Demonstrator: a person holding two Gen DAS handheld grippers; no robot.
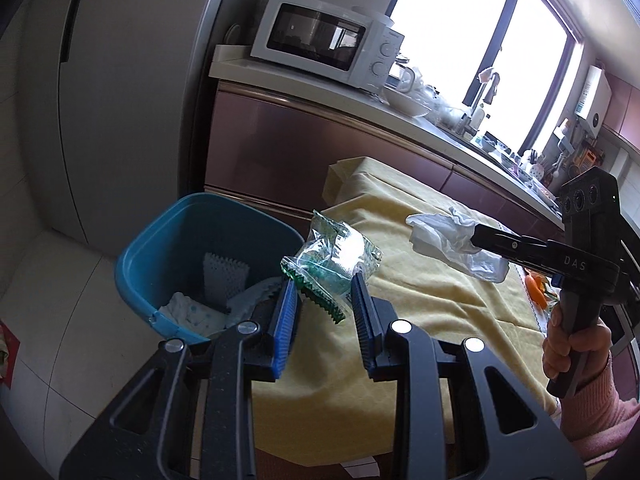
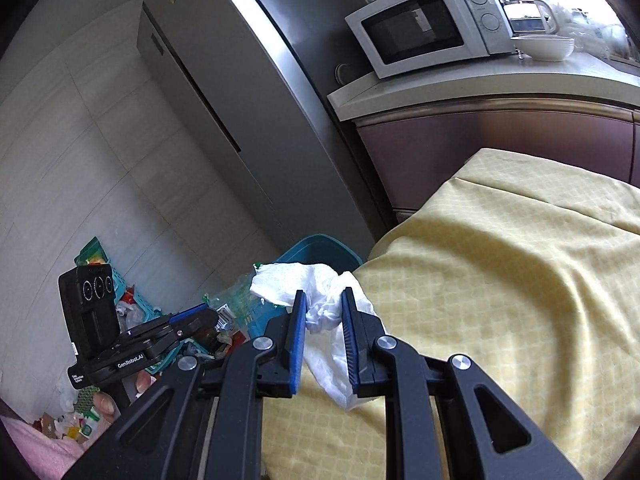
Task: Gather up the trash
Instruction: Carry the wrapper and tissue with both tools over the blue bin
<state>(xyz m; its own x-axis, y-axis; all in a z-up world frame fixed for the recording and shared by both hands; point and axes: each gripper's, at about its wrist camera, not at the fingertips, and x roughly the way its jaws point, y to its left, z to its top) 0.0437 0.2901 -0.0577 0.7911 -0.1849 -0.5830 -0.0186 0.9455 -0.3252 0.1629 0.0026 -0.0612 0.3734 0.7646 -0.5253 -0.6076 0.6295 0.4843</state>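
My left gripper (image 1: 325, 288) is shut on a clear and green plastic wrapper (image 1: 332, 260), held at the table's edge beside the blue trash bin (image 1: 160, 248). The bin stands on the floor and holds several white papers (image 1: 224, 280). My right gripper (image 2: 323, 300) is shut on a crumpled white tissue (image 2: 316, 296) above the yellow tablecloth (image 2: 500, 280). In the left wrist view the right gripper (image 1: 476, 240) holds the tissue (image 1: 440, 236) over the table. In the right wrist view the left gripper (image 2: 200, 314) and its wrapper (image 2: 240, 300) are at lower left, in front of the bin (image 2: 320, 250).
A grey fridge (image 1: 120, 100) stands behind the bin. A white microwave (image 1: 324, 40) and dishes sit on the counter (image 1: 400, 108). An orange item (image 1: 536, 288) lies on the table at right. A teal basket of clutter (image 2: 136, 304) sits on the floor.
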